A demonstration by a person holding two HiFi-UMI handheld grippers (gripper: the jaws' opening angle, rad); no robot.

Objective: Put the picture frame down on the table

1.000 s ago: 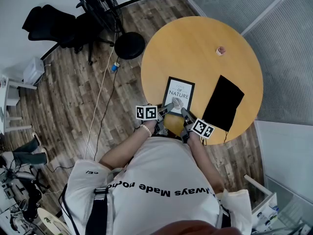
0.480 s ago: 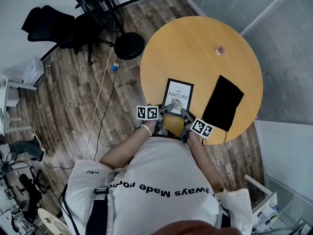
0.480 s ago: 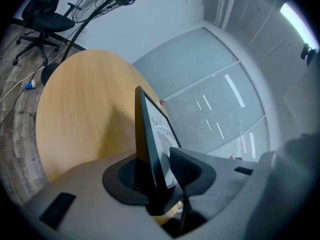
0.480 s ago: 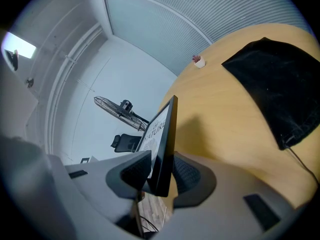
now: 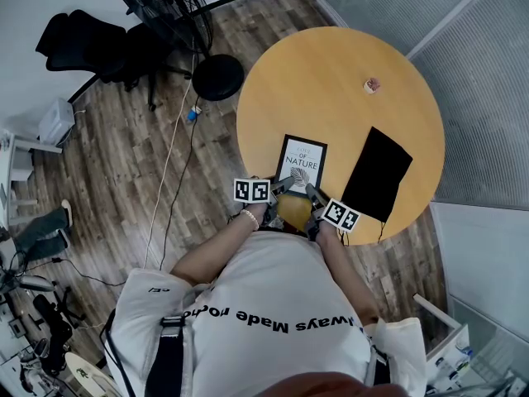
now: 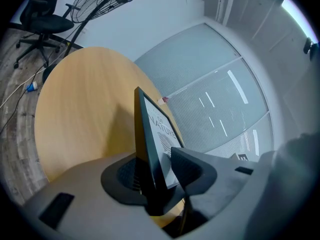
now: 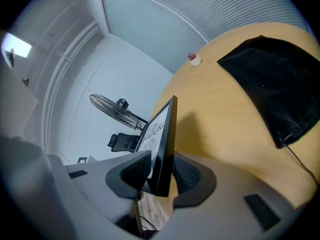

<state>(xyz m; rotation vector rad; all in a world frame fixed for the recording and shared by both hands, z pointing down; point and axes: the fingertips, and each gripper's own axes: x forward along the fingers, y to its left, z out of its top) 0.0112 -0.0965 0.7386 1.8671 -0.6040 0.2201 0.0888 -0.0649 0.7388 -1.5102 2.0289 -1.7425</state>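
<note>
Wood table lies under and ahead of the fingers. The frame reaches out over it from between them, face up, with its near edge seemingly raised a little (a shadow falls beside it in the left gripper view). Left gripper has just been opening: its jaws stand about half apart round the near left corner. That corner seems to rest on the lower pad, while the upper pad looks eased off the glass. Right gripper has a pad on each face of the near right corner and seems to carry it. To do this well, I would sink both hands together until the back lies flat. Then I would part the right jaws and draw both grippers straight back, not up, so no pad drags a corner. The table's rim runs just behind the fingers, so the frame should settle forward of them, never back. Bare top lies ahead and left of the fingers. A black cloth lies just right of the right fingers, apart from the frame, and a pink bit sits well ahead.
</note>
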